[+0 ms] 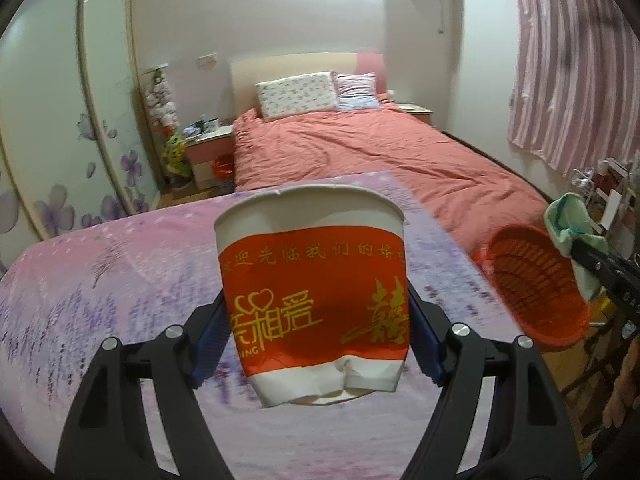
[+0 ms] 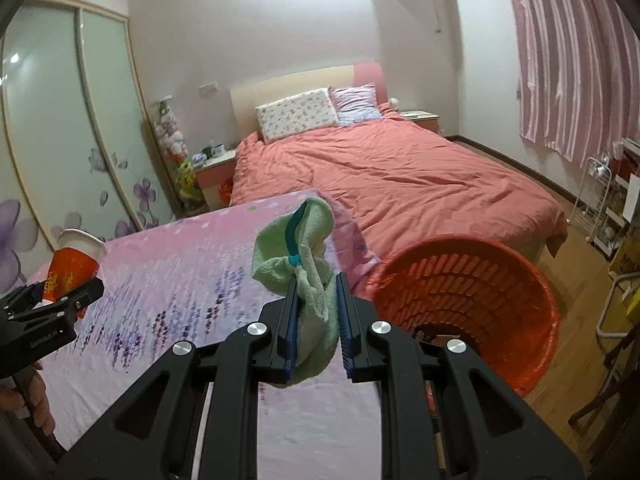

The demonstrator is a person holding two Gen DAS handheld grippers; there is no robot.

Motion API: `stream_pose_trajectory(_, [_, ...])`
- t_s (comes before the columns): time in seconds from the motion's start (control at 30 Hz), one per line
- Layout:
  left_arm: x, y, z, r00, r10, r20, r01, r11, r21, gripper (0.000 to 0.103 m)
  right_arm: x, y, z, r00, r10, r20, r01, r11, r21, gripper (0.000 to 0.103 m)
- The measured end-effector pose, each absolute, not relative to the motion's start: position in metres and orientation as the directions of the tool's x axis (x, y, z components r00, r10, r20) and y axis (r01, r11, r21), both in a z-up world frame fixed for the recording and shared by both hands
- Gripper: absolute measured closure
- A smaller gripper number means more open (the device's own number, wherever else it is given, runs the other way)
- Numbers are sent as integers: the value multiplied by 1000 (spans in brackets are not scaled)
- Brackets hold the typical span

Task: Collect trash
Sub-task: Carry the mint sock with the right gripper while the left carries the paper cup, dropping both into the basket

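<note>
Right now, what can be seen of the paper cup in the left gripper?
The paper cup is white with a wide red band printed in gold Chinese characters and hearts. It looks like thin paper; its bottom edge is crumpled and dented, and the rim has a small notch. It is held upright, slightly tilted, above the purple flowered cloth, pinched on both sides by the left gripper. Its inside is not visible.

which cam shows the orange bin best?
Right wrist: the orange bin shows its whole rim and ribbed inside, beside the table. Left wrist catches it only at the right edge, partly behind the right gripper and green cloth.
</note>
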State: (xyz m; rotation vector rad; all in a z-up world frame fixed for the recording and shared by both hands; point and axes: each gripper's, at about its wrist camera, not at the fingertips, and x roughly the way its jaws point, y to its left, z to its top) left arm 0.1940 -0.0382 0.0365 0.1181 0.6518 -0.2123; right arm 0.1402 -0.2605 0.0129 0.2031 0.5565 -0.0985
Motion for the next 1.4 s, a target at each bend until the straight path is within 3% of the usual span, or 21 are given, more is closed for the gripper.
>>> stream_pose_trajectory(0.43, [184, -165, 36, 706, -372, -602, 447, 894, -29, 28, 128, -339, 6, 853, -143, -502, 278, 938, 205, 85])
stream_pose_trajectory(0.77, [197, -269, -2, 597, -481, -643, 578, 813, -71, 28, 144, -396, -17, 846, -134, -517, 317, 904, 286, 85])
stream_pose_trajectory(0.9, [210, -299, -21, 559, -484, -673, 608, 791, -64, 27, 154, -415, -32, 844, -91, -528, 310, 887, 342, 80])
stream_pose_trajectory(1.03, [228, -310, -45, 524, -462, -716, 608, 791, -66, 19, 161, -427, -46, 839, -89, -537, 324, 875, 360, 45])
stream_pose_trajectory(1.27, [243, -297, -64, 516, -423, -745, 577, 814, -62, 17, 147, -436, -53, 828, -120, -548, 372, 849, 376, 33])
stream_pose_trajectory(1.4, [235, -267, -54, 542, -405, -736, 556, 830, -47, 14, 130, -421, -40, 817, -214, -536, 410, 869, 278, 13])
